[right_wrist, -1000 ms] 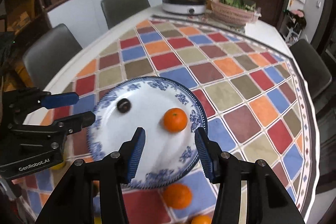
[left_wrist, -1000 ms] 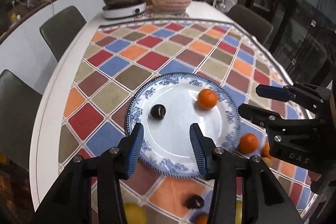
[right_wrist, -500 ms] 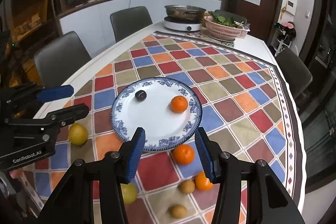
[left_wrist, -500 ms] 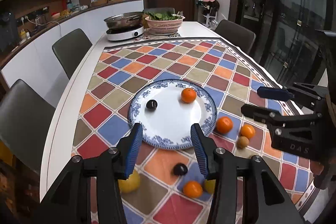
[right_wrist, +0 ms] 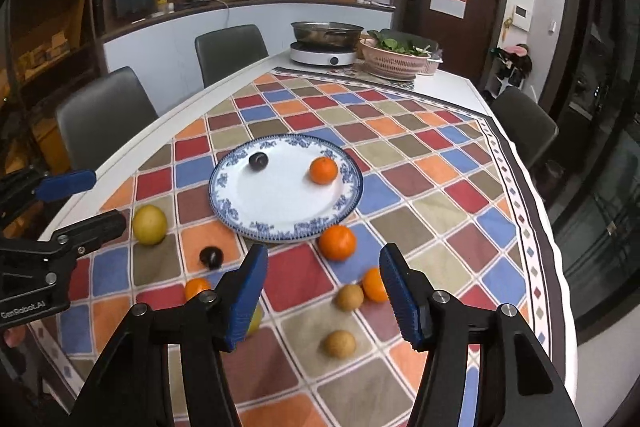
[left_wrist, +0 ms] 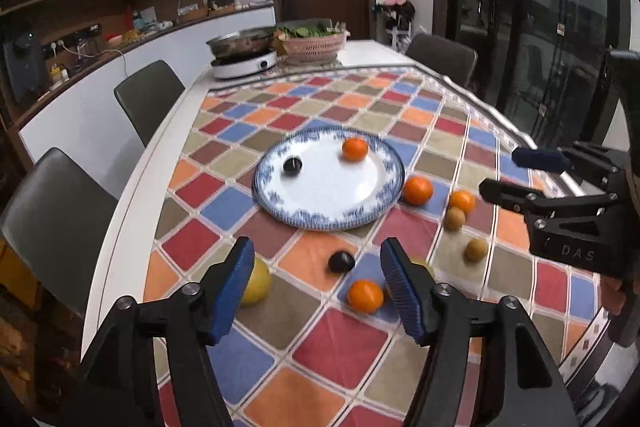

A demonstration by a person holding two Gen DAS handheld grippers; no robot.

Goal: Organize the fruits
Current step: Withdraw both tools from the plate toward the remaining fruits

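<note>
The blue-rimmed plate (right_wrist: 224,195) lies mid-table on the checkered tablecloth (right_wrist: 420,163) and holds one orange (right_wrist: 323,170) and one dark plum (right_wrist: 258,160), well apart from each other. The rest of the fruit lies loose on the cloth on the near side of the plate: a bigger orange (right_wrist: 337,242) just off the rim, a second plum (right_wrist: 211,256), a yellow citrus (right_wrist: 149,225) to the left, two small brown fruits (right_wrist: 349,297) and two more small oranges (right_wrist: 375,285).

The left gripper (left_wrist: 316,287) points down at a slant above the near fruit, its jaws opening with nothing held; a plum and a small orange show in the gap below it. The right gripper (right_wrist: 323,290) is tilted the same way, its jaws opening too, empty, above the cloth short of the plate.

At the far end of the table stand a cooker with a pan (right_wrist: 325,43) and a pink basket of greens (right_wrist: 394,61); grey chairs (right_wrist: 104,115) line the edges
</note>
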